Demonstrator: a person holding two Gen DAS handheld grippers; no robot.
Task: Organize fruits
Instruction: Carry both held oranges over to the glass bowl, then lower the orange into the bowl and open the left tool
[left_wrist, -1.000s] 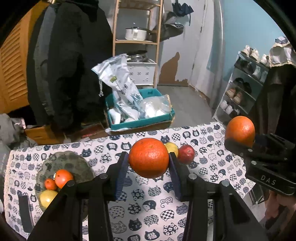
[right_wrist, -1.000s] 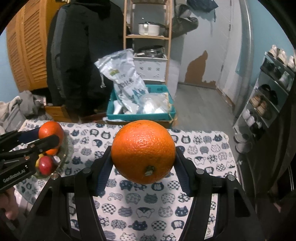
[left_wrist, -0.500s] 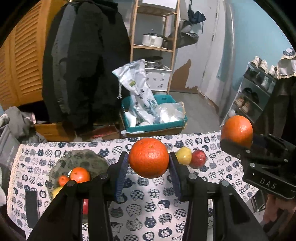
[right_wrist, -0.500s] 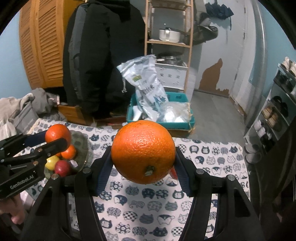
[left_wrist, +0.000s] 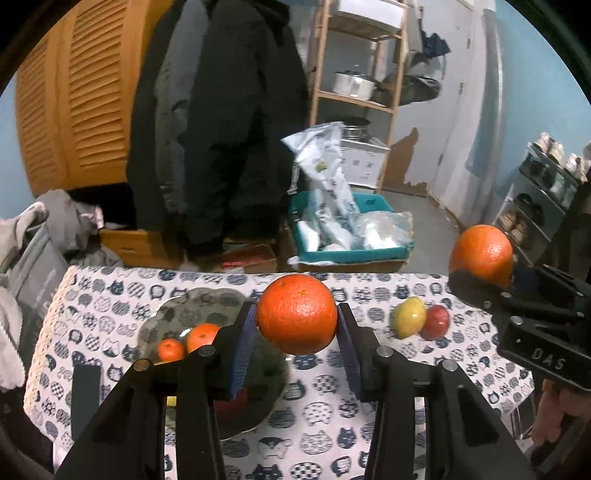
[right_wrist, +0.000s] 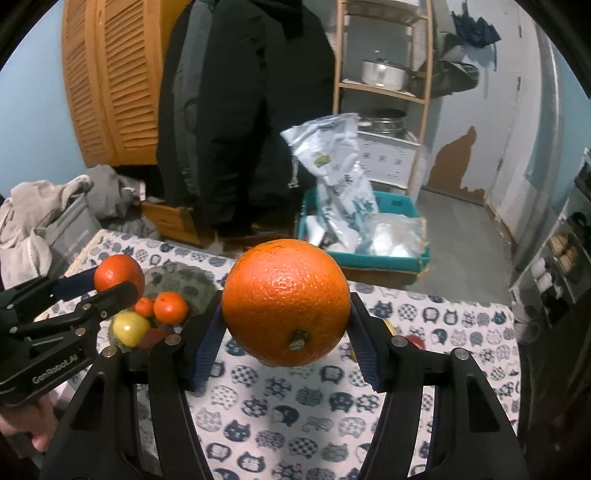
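Left wrist view, my left jaws (left_wrist: 297, 319) clamp an orange (left_wrist: 296, 313), plate (left_wrist: 192, 306) at nine o'clock, my right jaws (right_wrist: 286, 325) clamp a bigger orange (right_wrist: 286, 302).

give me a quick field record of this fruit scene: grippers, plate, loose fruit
left gripper: shut on small orange
right gripper: shut on big orange
plate: two small oranges, yellow fruit
loose on tablecloth: lemon touching red fruit

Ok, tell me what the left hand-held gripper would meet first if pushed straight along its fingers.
Likely the grey plate, near its right rim; depth is unclear. The left hand-held gripper, shut on an orange, points down over it.
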